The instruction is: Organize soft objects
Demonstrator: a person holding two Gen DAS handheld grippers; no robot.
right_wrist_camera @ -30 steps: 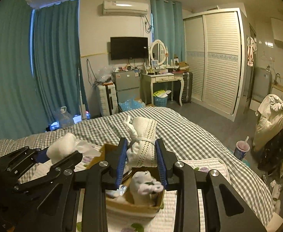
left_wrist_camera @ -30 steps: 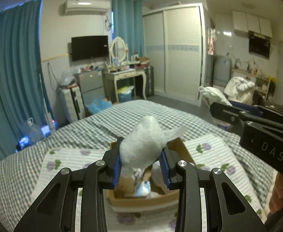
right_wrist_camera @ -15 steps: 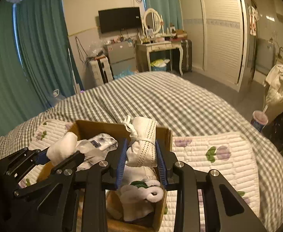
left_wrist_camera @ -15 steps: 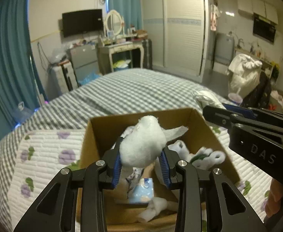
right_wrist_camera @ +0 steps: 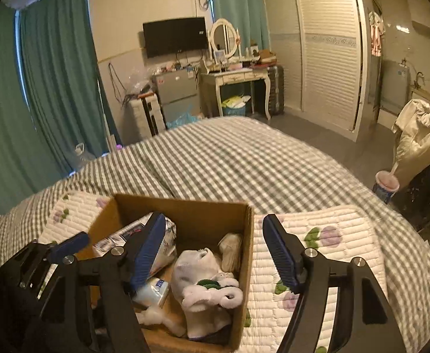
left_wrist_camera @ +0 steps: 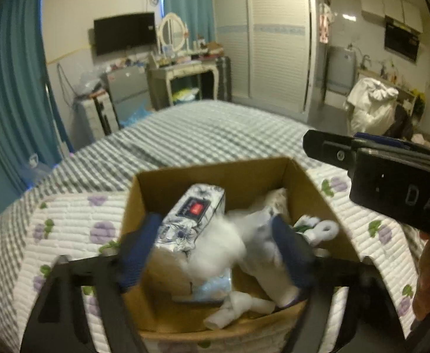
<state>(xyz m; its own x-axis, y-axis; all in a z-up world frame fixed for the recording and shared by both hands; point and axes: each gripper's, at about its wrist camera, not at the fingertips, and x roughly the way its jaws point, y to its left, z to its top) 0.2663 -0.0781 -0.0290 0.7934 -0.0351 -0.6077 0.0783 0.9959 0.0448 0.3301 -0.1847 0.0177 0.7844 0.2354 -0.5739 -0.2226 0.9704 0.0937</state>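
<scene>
The landmark is the open brown cardboard box, which is set on a white quilted pad with purple flower print laid over the grey-and-white checked bedspread.

The left gripper is positioned over the box with its blue-padded fingers spread wide. A blurred fluffy white soft item is seen between them; no contact with either pad can be confirmed, so it is judged released into the box.

The right gripper is likewise held wide open above the box, with nothing between its fingers. Directly below it, inside the box, a white knitted sock bundle is seen.

Also inside the box are a floral-printed tissue pack with a red label and a small white packet with blue print.

No loose soft objects are visible on the pad outside the box. The task is therefore judged near completion; anything outside the views cannot be assessed.
</scene>
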